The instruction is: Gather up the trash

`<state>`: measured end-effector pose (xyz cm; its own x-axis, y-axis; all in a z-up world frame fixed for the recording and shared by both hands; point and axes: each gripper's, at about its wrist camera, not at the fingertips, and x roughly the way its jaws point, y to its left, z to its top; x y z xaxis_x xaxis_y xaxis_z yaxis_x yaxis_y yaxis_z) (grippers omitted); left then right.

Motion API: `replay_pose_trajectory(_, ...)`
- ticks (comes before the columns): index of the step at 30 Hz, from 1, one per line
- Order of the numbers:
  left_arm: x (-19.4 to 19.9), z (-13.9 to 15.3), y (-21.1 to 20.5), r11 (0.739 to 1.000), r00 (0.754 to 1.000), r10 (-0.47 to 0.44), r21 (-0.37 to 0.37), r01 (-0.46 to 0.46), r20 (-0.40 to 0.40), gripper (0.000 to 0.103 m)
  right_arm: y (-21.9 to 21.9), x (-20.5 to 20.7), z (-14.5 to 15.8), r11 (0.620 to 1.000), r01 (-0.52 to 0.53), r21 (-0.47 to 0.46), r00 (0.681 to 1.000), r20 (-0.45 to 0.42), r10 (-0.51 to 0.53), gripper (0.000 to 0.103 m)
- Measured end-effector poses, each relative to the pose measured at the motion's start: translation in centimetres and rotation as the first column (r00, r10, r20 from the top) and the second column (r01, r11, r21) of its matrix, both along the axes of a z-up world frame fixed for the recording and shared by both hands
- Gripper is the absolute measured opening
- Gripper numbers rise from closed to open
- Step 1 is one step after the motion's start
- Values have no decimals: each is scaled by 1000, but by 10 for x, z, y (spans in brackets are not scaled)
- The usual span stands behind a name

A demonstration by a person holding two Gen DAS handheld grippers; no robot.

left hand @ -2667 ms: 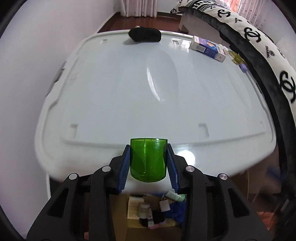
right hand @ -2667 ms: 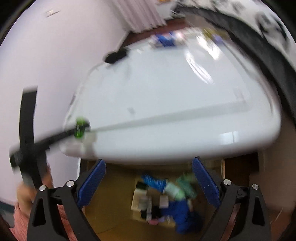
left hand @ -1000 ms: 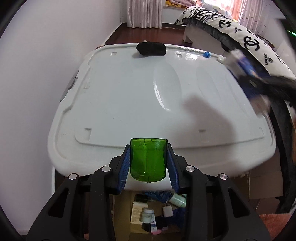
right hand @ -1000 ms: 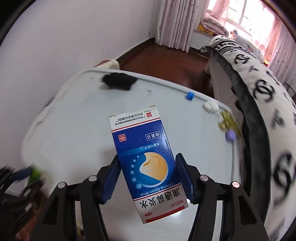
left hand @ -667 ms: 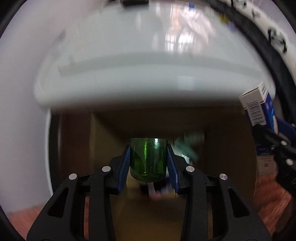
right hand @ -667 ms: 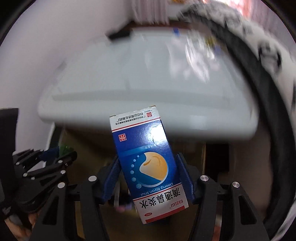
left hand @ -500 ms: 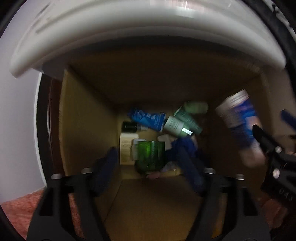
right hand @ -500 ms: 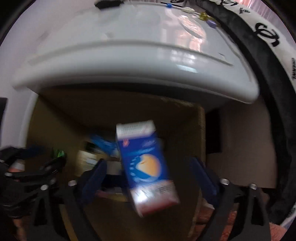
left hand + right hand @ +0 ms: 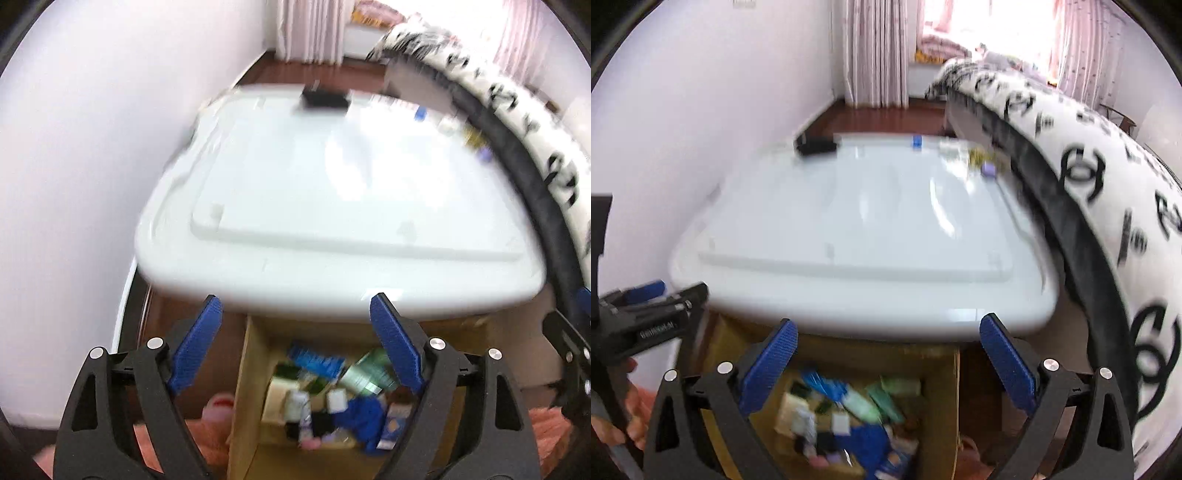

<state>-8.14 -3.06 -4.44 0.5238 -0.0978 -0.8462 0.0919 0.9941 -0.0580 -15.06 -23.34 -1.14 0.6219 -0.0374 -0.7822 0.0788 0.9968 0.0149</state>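
My left gripper [image 9: 295,299] hangs over an open cardboard box [image 9: 249,373]; its jaws are opening and nothing is between them. My right gripper [image 9: 889,320] hovers over the same cardboard box [image 9: 947,402], its jaws also opening on nothing. Several pieces of trash lie in the box, among them a blue-and-white medicine carton [image 9: 394,424] and blue and green tubes [image 9: 864,404]. On the white lid [image 9: 849,221] beyond, a black lump [image 9: 816,144], a blue bit [image 9: 916,141], a yellow scrap [image 9: 977,155] and a purple bit [image 9: 989,169] rest along the far edge.
The white lid [image 9: 332,184] overhangs the box's far side. A white wall closes the left. A bed with a black-and-white blanket [image 9: 1089,155] runs along the right. A pink rug [image 9: 546,443] lies by the box. A hand [image 9: 613,432] holds the left tool.
The left gripper let go of the green cup and the right one the medicine carton; both fell into the box. Both grippers opened wide and swung up from the box toward the lid.
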Motion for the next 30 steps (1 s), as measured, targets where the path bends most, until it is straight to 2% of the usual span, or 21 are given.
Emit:
replay_pose_trajectory(5, 28, 71, -17, 999, 983, -52, 21, 49, 177, 81, -8, 44, 68, 998, 18, -56, 992, 125, -11, 98)
replay_pose_trajectory(8, 50, 94, -22, 998, 965, -53, 54, 40, 256, 81, -13, 71, 89, 993, 57, -103, 982, 185, -37, 98)
replay_pose_trajectory(12, 74, 91, -19, 999, 954, -32, 12, 30, 297, 81, -27, 92, 74, 991, 94, -98, 978, 194, -74, 98)
replay_pose_trajectory(14, 79, 87, -18, 1000, 956, -17, 9, 15, 291, 81, -32, 104, 60, 993, 91, -69, 985, 153, -80, 98)
replay_pose_trajectory(17, 83, 78, -21, 999, 961, -27, 28, 20, 274, 81, -30, 106, 51, 994, 92, -64, 987, 137, -82, 98)
replay_pose_trajectory(30, 80, 72, -19, 999, 960, -36, 48, 23, 278, 81, -34, 103, 47, 992, 116, -51, 985, 131, -109, 98)
